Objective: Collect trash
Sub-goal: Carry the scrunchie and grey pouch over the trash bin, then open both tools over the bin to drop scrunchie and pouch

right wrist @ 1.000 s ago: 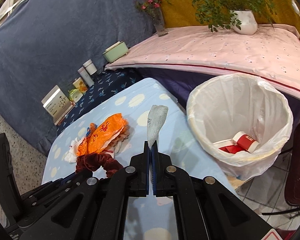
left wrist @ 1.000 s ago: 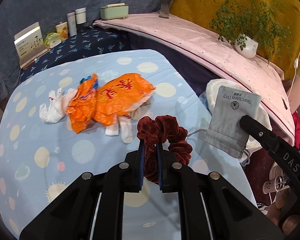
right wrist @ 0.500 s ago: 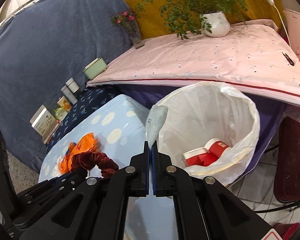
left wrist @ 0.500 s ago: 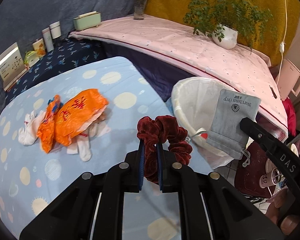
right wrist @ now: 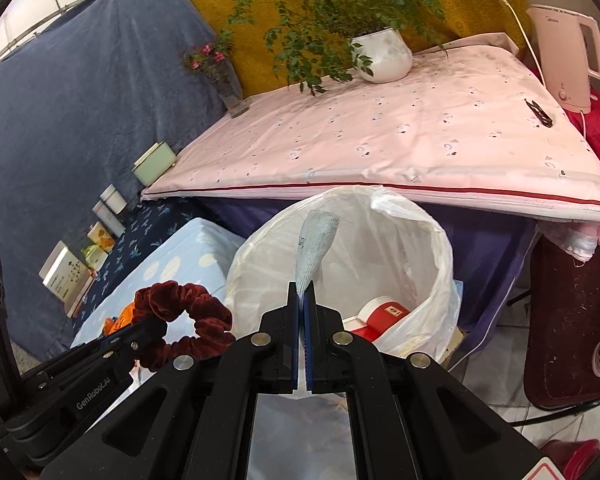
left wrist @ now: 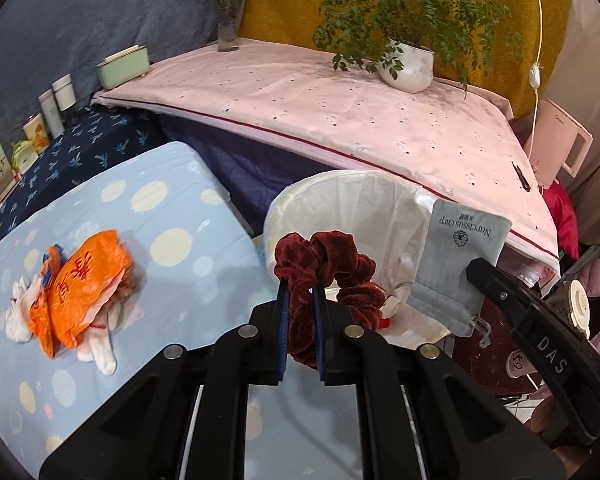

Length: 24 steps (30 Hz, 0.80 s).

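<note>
Trash is being carried to the lined bin (right wrist: 380, 240) beside the desk edge: scrunchie (left wrist: 324, 268) clamped by left fingers, grey pouch (right wrist: 314, 244) by right; release over the opening is needed next.

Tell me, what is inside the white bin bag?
Inside the white bin bag lies a red and white carton. The hand-held grippers and the bag's front wall cover the rest.
</note>
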{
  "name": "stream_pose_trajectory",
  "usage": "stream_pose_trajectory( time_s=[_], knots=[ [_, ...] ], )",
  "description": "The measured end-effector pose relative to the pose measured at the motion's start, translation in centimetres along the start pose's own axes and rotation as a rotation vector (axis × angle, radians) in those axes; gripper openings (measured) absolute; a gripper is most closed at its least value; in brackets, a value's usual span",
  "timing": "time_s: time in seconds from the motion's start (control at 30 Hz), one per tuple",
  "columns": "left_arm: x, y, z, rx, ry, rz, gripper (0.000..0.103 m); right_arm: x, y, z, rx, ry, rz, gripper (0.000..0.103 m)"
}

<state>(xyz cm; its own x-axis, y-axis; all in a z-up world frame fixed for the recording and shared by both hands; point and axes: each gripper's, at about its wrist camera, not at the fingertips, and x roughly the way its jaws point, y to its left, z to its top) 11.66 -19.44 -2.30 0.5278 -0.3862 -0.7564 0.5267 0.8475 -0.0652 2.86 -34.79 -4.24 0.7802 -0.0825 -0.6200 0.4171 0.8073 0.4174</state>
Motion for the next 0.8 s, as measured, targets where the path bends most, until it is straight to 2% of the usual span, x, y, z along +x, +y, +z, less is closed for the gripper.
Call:
stream_pose_trajectory(
  time_s=[0.37,0.5,0.57,0.63,0.7,0.73,0.8],
  knots=[
    [3.0,-1.7,1.0,0.017,0.044,-0.024,0.011,1.2,-1.6,0.6,0.019,0.006,-0.021,0.002],
    [3.8,-1.7,1.0,0.008,0.048,-0.027,0.014,1.7,-1.5,0.7,0.017,0.009,-0.023,0.002],
    [4.0,-1.6,1.1,0.001,0.045,-0.019,0.021,2.0,-1.4,0.8,0.013,0.011,-0.023,0.002],
    [3.9,-1.3,1.2,-0.011,0.034,-0.004,0.039,2.2,-1.3,0.9,0.009,0.013,-0.021,0.002],
    [3.8,-0.9,1.1,-0.020,0.021,0.010,0.047,2.3,-1.0,0.9,0.002,0.015,-0.020,0.004],
    [3.7,-0.8,1.1,-0.024,0.021,0.016,0.053,2.4,-0.9,0.9,-0.004,0.015,-0.019,0.008],
    [3.7,-0.3,0.9,-0.037,0.020,0.029,0.058,2.4,-0.5,0.9,-0.012,0.007,-0.028,0.010]
  ],
)
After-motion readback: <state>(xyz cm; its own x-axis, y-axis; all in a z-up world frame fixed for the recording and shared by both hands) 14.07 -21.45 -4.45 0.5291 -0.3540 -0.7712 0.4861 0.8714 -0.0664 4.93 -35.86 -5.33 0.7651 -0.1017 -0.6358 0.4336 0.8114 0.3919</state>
